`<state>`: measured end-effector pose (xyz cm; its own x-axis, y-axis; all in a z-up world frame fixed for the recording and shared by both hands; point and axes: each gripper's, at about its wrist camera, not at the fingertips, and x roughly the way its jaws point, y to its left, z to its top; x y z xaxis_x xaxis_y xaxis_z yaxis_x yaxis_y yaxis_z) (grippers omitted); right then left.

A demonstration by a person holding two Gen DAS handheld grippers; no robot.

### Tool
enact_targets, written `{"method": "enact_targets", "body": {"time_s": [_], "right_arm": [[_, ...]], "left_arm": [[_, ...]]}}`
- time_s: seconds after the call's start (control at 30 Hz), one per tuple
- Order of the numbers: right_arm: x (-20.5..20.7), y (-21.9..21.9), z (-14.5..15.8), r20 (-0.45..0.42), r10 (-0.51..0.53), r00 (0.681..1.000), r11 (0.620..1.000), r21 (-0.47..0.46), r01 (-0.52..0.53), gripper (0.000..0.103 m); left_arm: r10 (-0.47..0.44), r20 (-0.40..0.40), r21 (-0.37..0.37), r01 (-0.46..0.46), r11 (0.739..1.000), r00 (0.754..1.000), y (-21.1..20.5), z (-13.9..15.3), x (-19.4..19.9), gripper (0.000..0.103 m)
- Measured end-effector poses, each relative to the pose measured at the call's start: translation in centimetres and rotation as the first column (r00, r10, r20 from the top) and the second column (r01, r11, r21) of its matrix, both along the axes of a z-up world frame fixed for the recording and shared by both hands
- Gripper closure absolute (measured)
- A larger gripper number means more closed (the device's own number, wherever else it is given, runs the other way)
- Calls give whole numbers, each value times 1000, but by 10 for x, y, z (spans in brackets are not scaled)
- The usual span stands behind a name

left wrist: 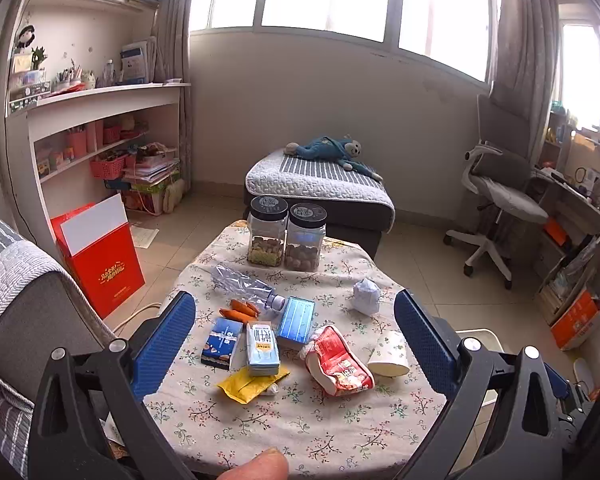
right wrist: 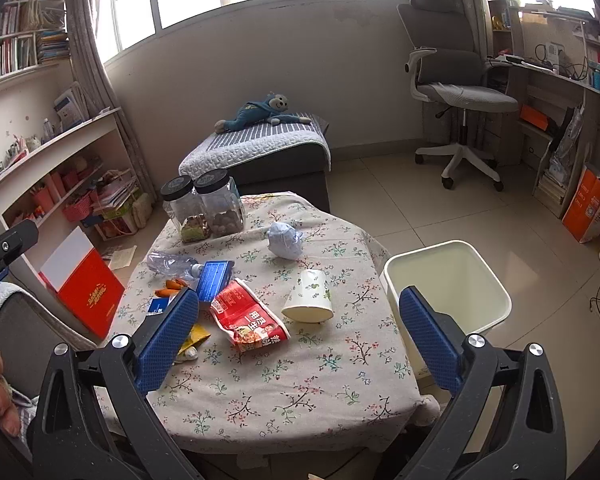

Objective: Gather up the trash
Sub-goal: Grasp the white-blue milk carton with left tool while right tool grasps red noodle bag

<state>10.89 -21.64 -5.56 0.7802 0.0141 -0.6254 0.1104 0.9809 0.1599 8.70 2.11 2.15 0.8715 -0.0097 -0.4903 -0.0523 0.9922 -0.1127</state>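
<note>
The trash lies spread on my bench point(left wrist: 300, 432): a red wrapper point(left wrist: 338, 362), a tipped paper cup point(left wrist: 390, 354) beside it, a crumpled paper ball point(left wrist: 366, 296) farther back, a crushed clear bottle point(left wrist: 244, 286), a yellow packet point(left wrist: 252, 382) partly under a milk carton point(left wrist: 262, 346). In my right view my own finger point(right wrist: 168, 334) hides most of that packet and carton. The cream bin point(right wrist: 448, 284) stands just beside the bench, its base cut off. My left gripper point(left wrist: 296, 344) and right gripper point(right wrist: 300, 336) hover spread wide, holding and touching nothing.
</note>
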Motion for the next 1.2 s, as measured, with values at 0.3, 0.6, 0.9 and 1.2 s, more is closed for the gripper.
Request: {"method": "enact_targets", "body": {"time_s": [0.3,0.6,0.9,1.2], "right_arm": [[71,-30,-38,-152,18,988,999,36,-13,7],[118,-47,-107,-267,138,954,959,276,-62,7],[152,29,-134,-331,380,864,925,130,-357,7],[165,104,-177,-431,516,740,817,-13,-577,7]], "left_arm": [[-157,-234,26,168,986,959,10,7,105,6],[-22,-712,-34,-3,999,701,52,-231,181,15],[-48,-796,-23,49,999,604,42,-279,233,21],[-156,-727,-82,141,987,668,46,-245,224,45]]}}
